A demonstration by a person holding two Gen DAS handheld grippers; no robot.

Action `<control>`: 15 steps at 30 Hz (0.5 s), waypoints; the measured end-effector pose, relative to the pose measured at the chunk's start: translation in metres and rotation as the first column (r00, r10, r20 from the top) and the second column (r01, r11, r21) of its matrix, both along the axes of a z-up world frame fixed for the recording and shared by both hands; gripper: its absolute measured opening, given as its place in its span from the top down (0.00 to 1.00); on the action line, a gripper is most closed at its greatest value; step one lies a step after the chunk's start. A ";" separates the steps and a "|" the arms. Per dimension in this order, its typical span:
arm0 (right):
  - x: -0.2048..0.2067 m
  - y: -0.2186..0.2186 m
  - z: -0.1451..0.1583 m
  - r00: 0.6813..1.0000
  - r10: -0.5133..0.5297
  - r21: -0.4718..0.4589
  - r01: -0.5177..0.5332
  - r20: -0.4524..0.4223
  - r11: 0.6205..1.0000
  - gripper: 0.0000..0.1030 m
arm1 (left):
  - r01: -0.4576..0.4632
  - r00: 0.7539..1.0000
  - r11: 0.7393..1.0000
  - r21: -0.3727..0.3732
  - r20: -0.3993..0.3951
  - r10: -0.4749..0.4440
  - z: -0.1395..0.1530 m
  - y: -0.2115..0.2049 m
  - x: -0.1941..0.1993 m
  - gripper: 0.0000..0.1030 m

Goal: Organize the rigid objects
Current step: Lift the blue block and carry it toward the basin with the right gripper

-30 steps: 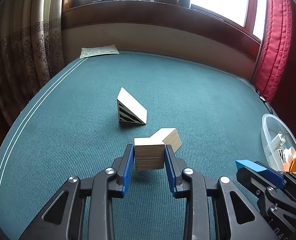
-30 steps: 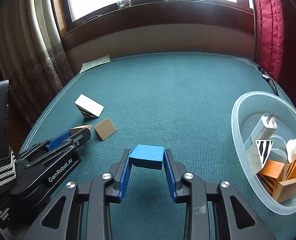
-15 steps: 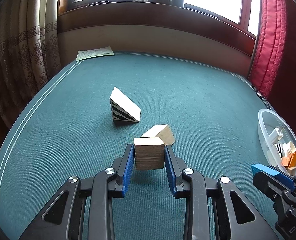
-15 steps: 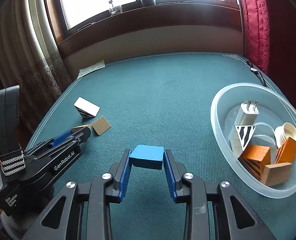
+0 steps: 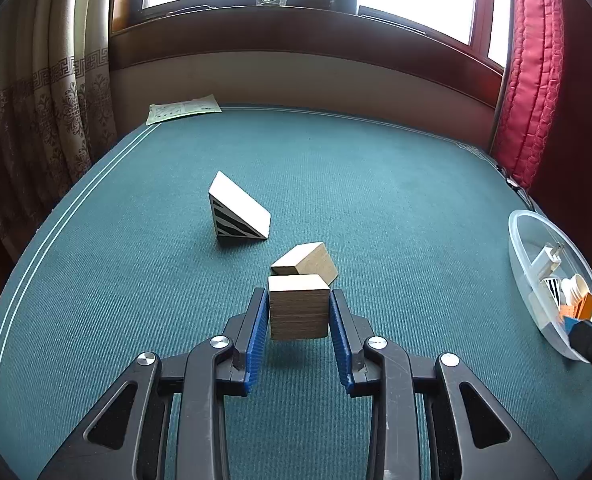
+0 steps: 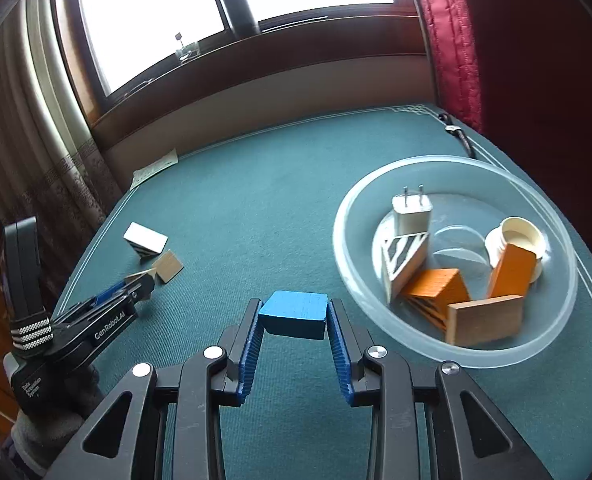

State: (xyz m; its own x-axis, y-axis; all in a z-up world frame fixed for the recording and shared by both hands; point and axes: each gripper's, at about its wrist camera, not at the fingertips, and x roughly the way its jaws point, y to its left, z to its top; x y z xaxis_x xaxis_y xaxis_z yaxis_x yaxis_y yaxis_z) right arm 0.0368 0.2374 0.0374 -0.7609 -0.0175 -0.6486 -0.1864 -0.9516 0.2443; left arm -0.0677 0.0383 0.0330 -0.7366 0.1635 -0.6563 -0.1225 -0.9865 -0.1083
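Left claw [image 5: 299, 320] grips a plain wooden block [image 5: 298, 306] between its blue pads, lifted just off the green surface [image 5: 396, 208]; barely moved over the last second. A second wooden block [image 5: 306, 265] lies just behind it, touching or nearly so, can't tell. Striped wedge [image 5: 236, 212] sits farther back left, apart from both.

Right claw [image 6: 294, 322] is clamped on a blue block [image 6: 294, 313], held clear of the surface. Change: this claw has swung right, so the clear plastic bowl [image 6: 552, 332] now fills the right of its view, just beside the blue block instead of off at the edge. Likely means the drop into the bowl is next; blue block not yet over the rim.

Bowl already holds a white plug adapter [image 6: 412, 214], a striped wedge, orange wedges [image 6: 436, 288], a wooden piece [image 6: 484, 320], a white cap [image 6: 518, 238]. Two blocks and one wedge remain out.

Room: green felt-like surface with white border lines, paper sheet [image 5: 184, 109] at far left corner, patterned curtain [image 5: 36, 120] left, window behind, red curtain [image 5: 532, 80] right.
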 end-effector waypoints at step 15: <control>0.022 0.074 0.010 0.971 -0.228 -0.001 0.229 -0.070 0.973 0.67 | 0.007 1.000 1.000 -0.005 -0.007 -0.007 0.000 0.004 0.007 0.70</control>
State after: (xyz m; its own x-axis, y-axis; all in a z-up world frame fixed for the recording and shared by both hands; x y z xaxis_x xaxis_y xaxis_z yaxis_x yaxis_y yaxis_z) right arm 0.0585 0.3110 0.0471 -0.7875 0.1669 -0.5934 -0.3821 -0.8875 0.2575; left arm -0.0605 0.0427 0.0334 -0.7401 0.1658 -0.6517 -0.1302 -0.9861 -0.1029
